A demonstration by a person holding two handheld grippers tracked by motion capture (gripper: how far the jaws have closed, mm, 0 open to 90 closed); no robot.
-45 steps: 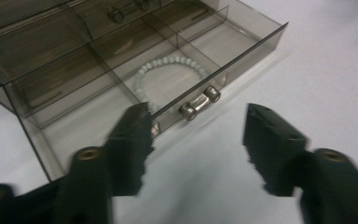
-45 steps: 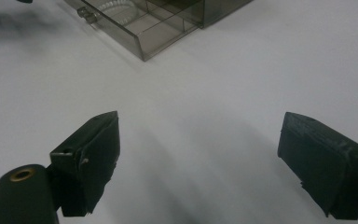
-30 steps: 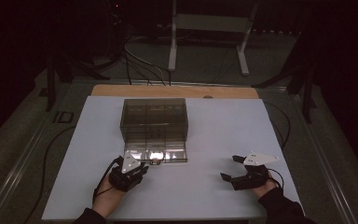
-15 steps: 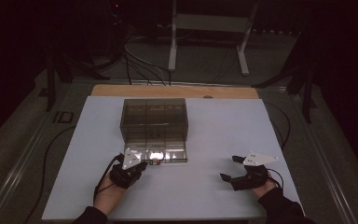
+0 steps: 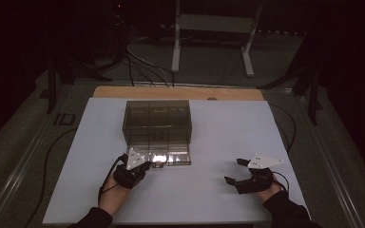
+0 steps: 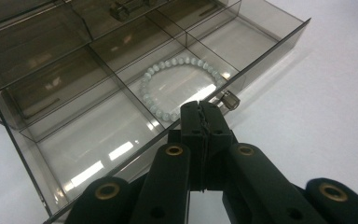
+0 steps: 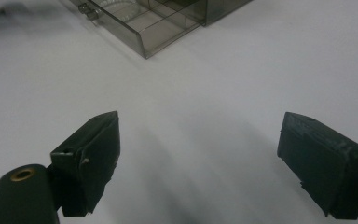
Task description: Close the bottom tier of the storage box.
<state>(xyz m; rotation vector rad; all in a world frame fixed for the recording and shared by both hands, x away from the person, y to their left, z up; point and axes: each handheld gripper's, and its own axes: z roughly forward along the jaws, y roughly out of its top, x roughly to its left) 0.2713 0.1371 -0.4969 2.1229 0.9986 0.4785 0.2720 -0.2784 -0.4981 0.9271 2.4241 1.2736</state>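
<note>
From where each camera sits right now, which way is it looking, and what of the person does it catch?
High view: above the person's side, facing forward and down on the white table; both forearms, the left gripper and right gripper show.
Left gripper view: rides the left gripper, jaws together, facing the open drawer with a bead bracelet.
Right gripper view: rides the right gripper, jaws wide apart over the bare table, facing the drawer's corner.
All three share the smoky plastic drawer box.
</note>
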